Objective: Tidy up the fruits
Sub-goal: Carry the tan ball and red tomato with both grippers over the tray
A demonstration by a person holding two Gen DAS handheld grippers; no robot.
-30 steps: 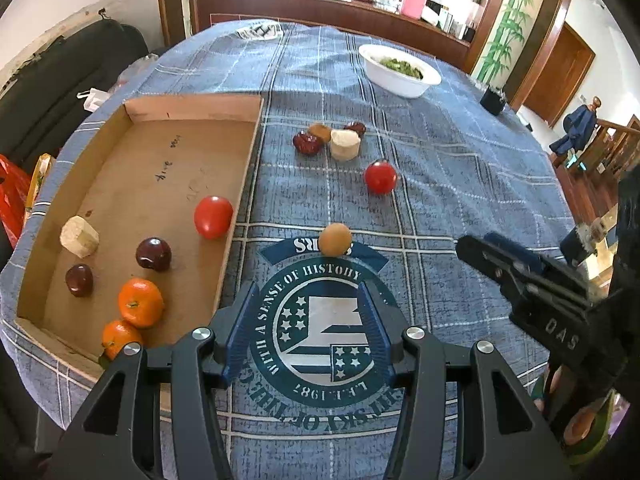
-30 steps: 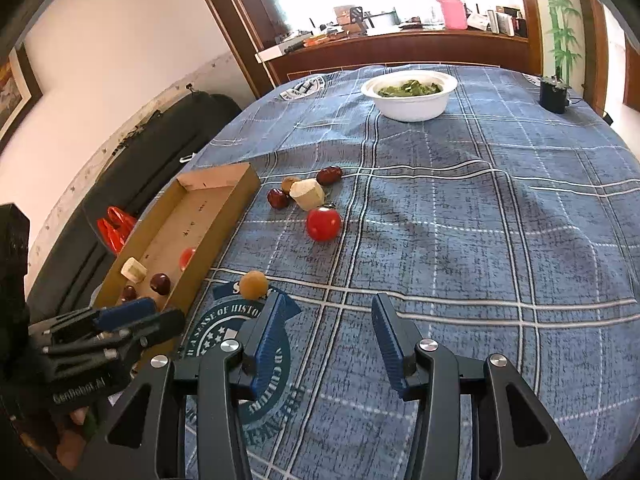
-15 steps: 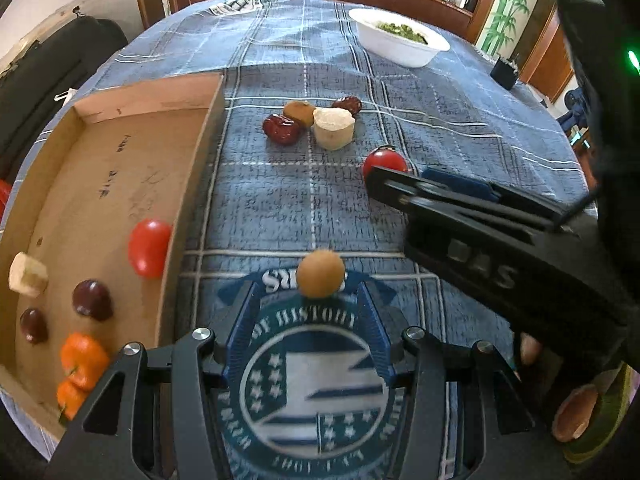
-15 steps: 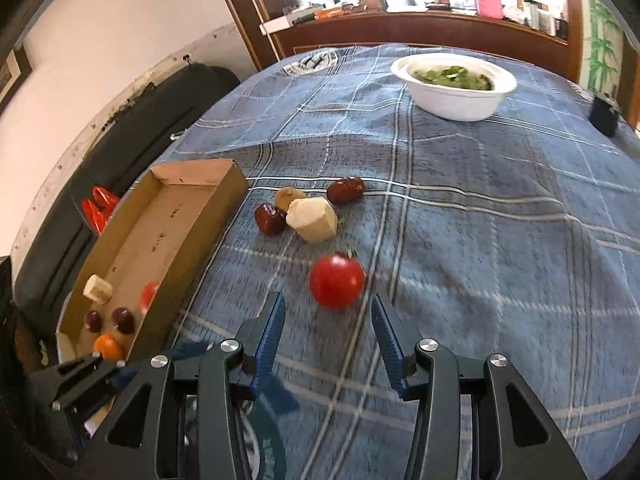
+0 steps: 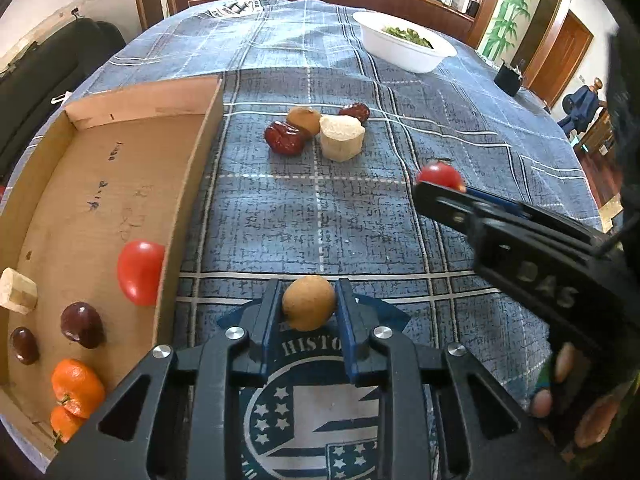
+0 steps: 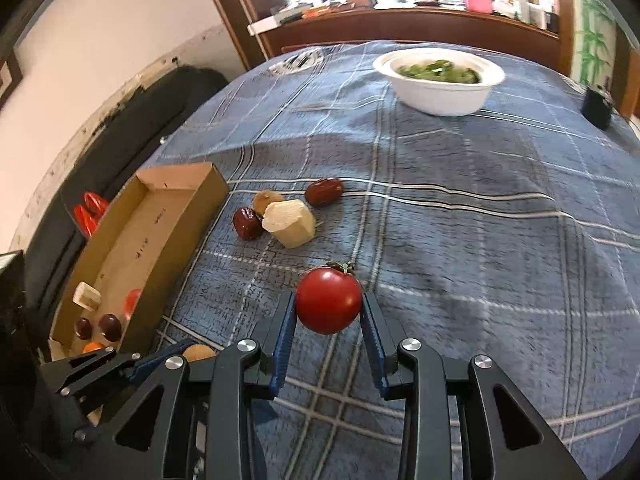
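While I watch both views: each of my hands has come to one loose fruit on the blue tabletop.
Left gripper: its fingers are closing on the small round brown fruit, and the blue pads look pressed to both sides of it.
Right gripper: its fingers are closing on the red tomato, one pad at each side, and they seem to touch it.
Why held this way: I think gripping each fruit by its two sides stops it from rolling off when I lift.
Cardboard tray: it sits at the left edge of the tabletop, just beside the brown fruit.
Already in the tray: another tomato leans on the near wall, with two dark fruits, two oranges and a pale chunk at the near end.
Still loose: a pale chunk, two red dates and one brown fruit sit bunched close together, near the tray's far corner.
Open room: the far part of the tray floor is bare, so I judge both fruits fit there.
Edge to mind: the tray wall stands up, so each fruit must go over it, not into it.
Crowding: my two grippers are near each other, so I would move one first.
White bowl: it has greens in it and is well apart.
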